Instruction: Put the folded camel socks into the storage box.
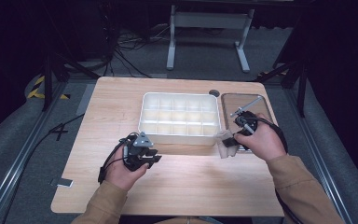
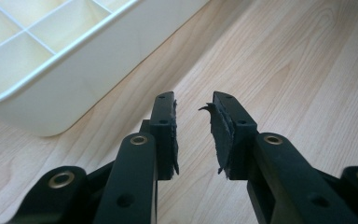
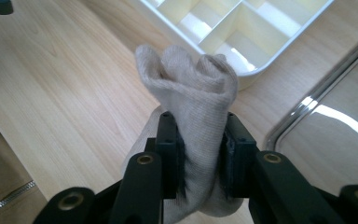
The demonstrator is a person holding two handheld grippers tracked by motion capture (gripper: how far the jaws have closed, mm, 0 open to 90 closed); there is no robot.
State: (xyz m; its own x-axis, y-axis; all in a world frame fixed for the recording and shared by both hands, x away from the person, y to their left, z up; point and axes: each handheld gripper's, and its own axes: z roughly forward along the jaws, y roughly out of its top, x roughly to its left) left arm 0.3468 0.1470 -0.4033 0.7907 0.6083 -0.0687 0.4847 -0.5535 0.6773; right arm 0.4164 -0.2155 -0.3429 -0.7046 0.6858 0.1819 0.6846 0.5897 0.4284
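My right gripper (image 3: pixel 198 154) clamps a beige sock (image 3: pixel 191 93), the compartment tray (image 1: pixel 179 114) at eleven o'clock. My left gripper (image 2: pixel 193 135) stands open and empty over the table (image 1: pixel 191 186).

The bunched, beige knitted cotton sock (image 3: pixel 191 116) stands upright, pinched at its middle in my right gripper (image 3: pixel 200 154), just beside the white compartmented plastic tray's (image 3: pixel 279 51) near corner.

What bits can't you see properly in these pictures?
- Lower end of the beige sock: in the right gripper view the jaws of the right gripper clamp it and cover it.
- Same sock in the high view: too small and pale to tell its shape.
- White divided tray: cut off by the top and left edges in the left gripper view.
- Metal tray: the right hand hides its near part in the high view.
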